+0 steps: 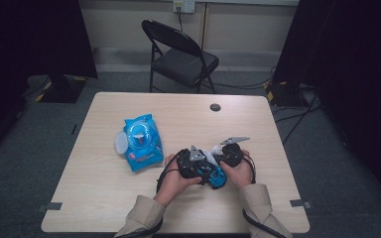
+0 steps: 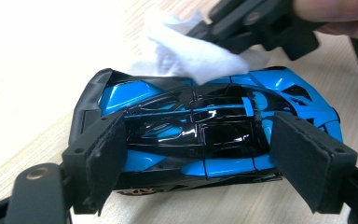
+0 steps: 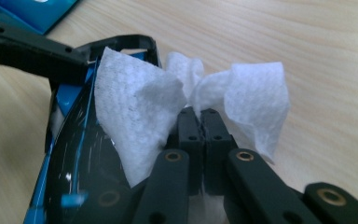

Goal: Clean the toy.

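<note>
1. Holding the toy car (image 2: 205, 135) with my left gripper (image 2: 198, 161): in the left gripper view its two pads sit against the car's front and back ends, clamped on it, low in the frame.
2. My right gripper (image 3: 200, 122) is pinched tight on a white wipe (image 3: 140, 116); in the right gripper view the jaws meet at the centre with the wipe bunched out to either side of them.
3. I see the wipe resting on the car's blue and black body at the left of the right gripper view, and at the upper middle of the left gripper view it touches the car's far edge.
4. In the high view the car (image 1: 213, 176) lies on the table (image 1: 104, 198), lower centre of the frame, between my two hands, with the left gripper (image 1: 193, 163) just left of the right gripper (image 1: 230, 153).
5. A blue pack of wipes (image 1: 141, 141) lies flat on the table, left of centre in the high view, near my left hand but apart from it.
6. A black folding chair (image 1: 181, 57) stands beyond the table at the top centre of the high view.
</note>
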`<state>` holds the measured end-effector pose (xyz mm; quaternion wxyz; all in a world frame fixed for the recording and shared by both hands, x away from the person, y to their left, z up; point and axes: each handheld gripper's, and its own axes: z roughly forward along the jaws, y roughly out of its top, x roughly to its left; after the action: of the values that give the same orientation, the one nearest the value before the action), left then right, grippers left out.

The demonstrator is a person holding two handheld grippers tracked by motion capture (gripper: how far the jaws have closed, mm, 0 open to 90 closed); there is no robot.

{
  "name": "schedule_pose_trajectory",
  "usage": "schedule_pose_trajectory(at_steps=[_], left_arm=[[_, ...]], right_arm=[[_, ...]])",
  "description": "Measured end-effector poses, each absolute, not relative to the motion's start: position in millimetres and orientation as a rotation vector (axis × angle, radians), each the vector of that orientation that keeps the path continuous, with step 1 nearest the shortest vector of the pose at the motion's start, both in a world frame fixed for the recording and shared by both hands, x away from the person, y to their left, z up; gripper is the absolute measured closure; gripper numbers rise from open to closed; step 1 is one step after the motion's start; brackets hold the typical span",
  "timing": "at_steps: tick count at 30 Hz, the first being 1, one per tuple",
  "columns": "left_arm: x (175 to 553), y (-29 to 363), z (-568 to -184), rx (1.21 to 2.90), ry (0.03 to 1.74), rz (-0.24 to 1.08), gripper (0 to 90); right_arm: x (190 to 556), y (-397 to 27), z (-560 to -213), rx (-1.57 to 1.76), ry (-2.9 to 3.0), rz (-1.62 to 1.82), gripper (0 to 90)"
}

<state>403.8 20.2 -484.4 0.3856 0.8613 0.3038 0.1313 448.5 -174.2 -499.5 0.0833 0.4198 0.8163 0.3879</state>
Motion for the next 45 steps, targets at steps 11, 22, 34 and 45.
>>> schedule_pose_trajectory(at_steps=[11, 22, 34, 45], left_arm=[[402.4, 18.3, -483.7, 2.209, 0.747, 0.325, 18.9], [402.3, 16.7, -482.4, 2.229, 0.737, 0.319, 19.0], [402.6, 16.9, -482.3, 2.23, 0.732, 0.314, 19.0], [402.6, 17.0, -482.6, 2.229, 0.729, 0.315, 19.0]], right_arm=[[427.1, -194.2, -501.9, 1.274, 2.406, 1.196, 89.0], [416.0, -206.1, -502.6, 1.282, 2.395, 1.206, 88.9], [398.0, -220.6, -502.3, 1.275, 2.385, 1.195, 88.9], [378.4, -236.7, -501.4, 1.275, 2.398, 1.194, 88.9]])
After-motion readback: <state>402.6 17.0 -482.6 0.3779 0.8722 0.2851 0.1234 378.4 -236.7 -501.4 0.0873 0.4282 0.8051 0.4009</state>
